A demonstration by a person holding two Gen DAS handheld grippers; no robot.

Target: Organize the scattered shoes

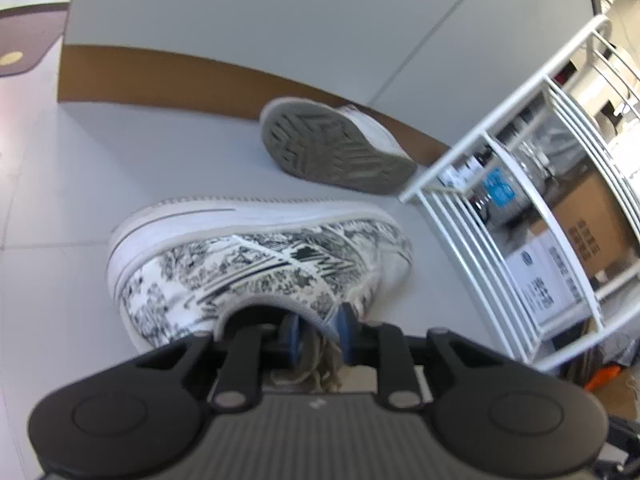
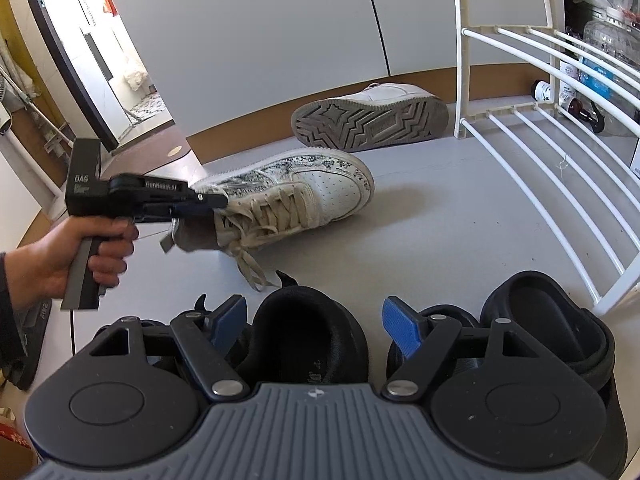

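My left gripper (image 1: 320, 336) is shut on the collar of a white sneaker with a black-and-white print (image 1: 260, 264), which tilts onto its side. In the right wrist view a hand holds that left gripper (image 2: 216, 202) at the printed sneaker's (image 2: 320, 188) opening, laces dangling. A second white sneaker (image 1: 336, 148) lies on its side by the wall, grey sole showing (image 2: 372, 120). My right gripper (image 2: 316, 326) stands open just above a black shoe (image 2: 332, 360), its pads clear of it. Another black shoe (image 2: 552, 320) sits to the right.
A white wire shoe rack (image 2: 560, 168) stands at the right, its rack frame (image 1: 500, 128) close to the sole-up sneaker. Bottles (image 2: 608, 56) and cardboard boxes (image 1: 592, 216) sit behind it. Grey cabinet doors (image 2: 260, 40) with a brown skirting back the floor. A doorway (image 2: 132, 76) opens at the left.
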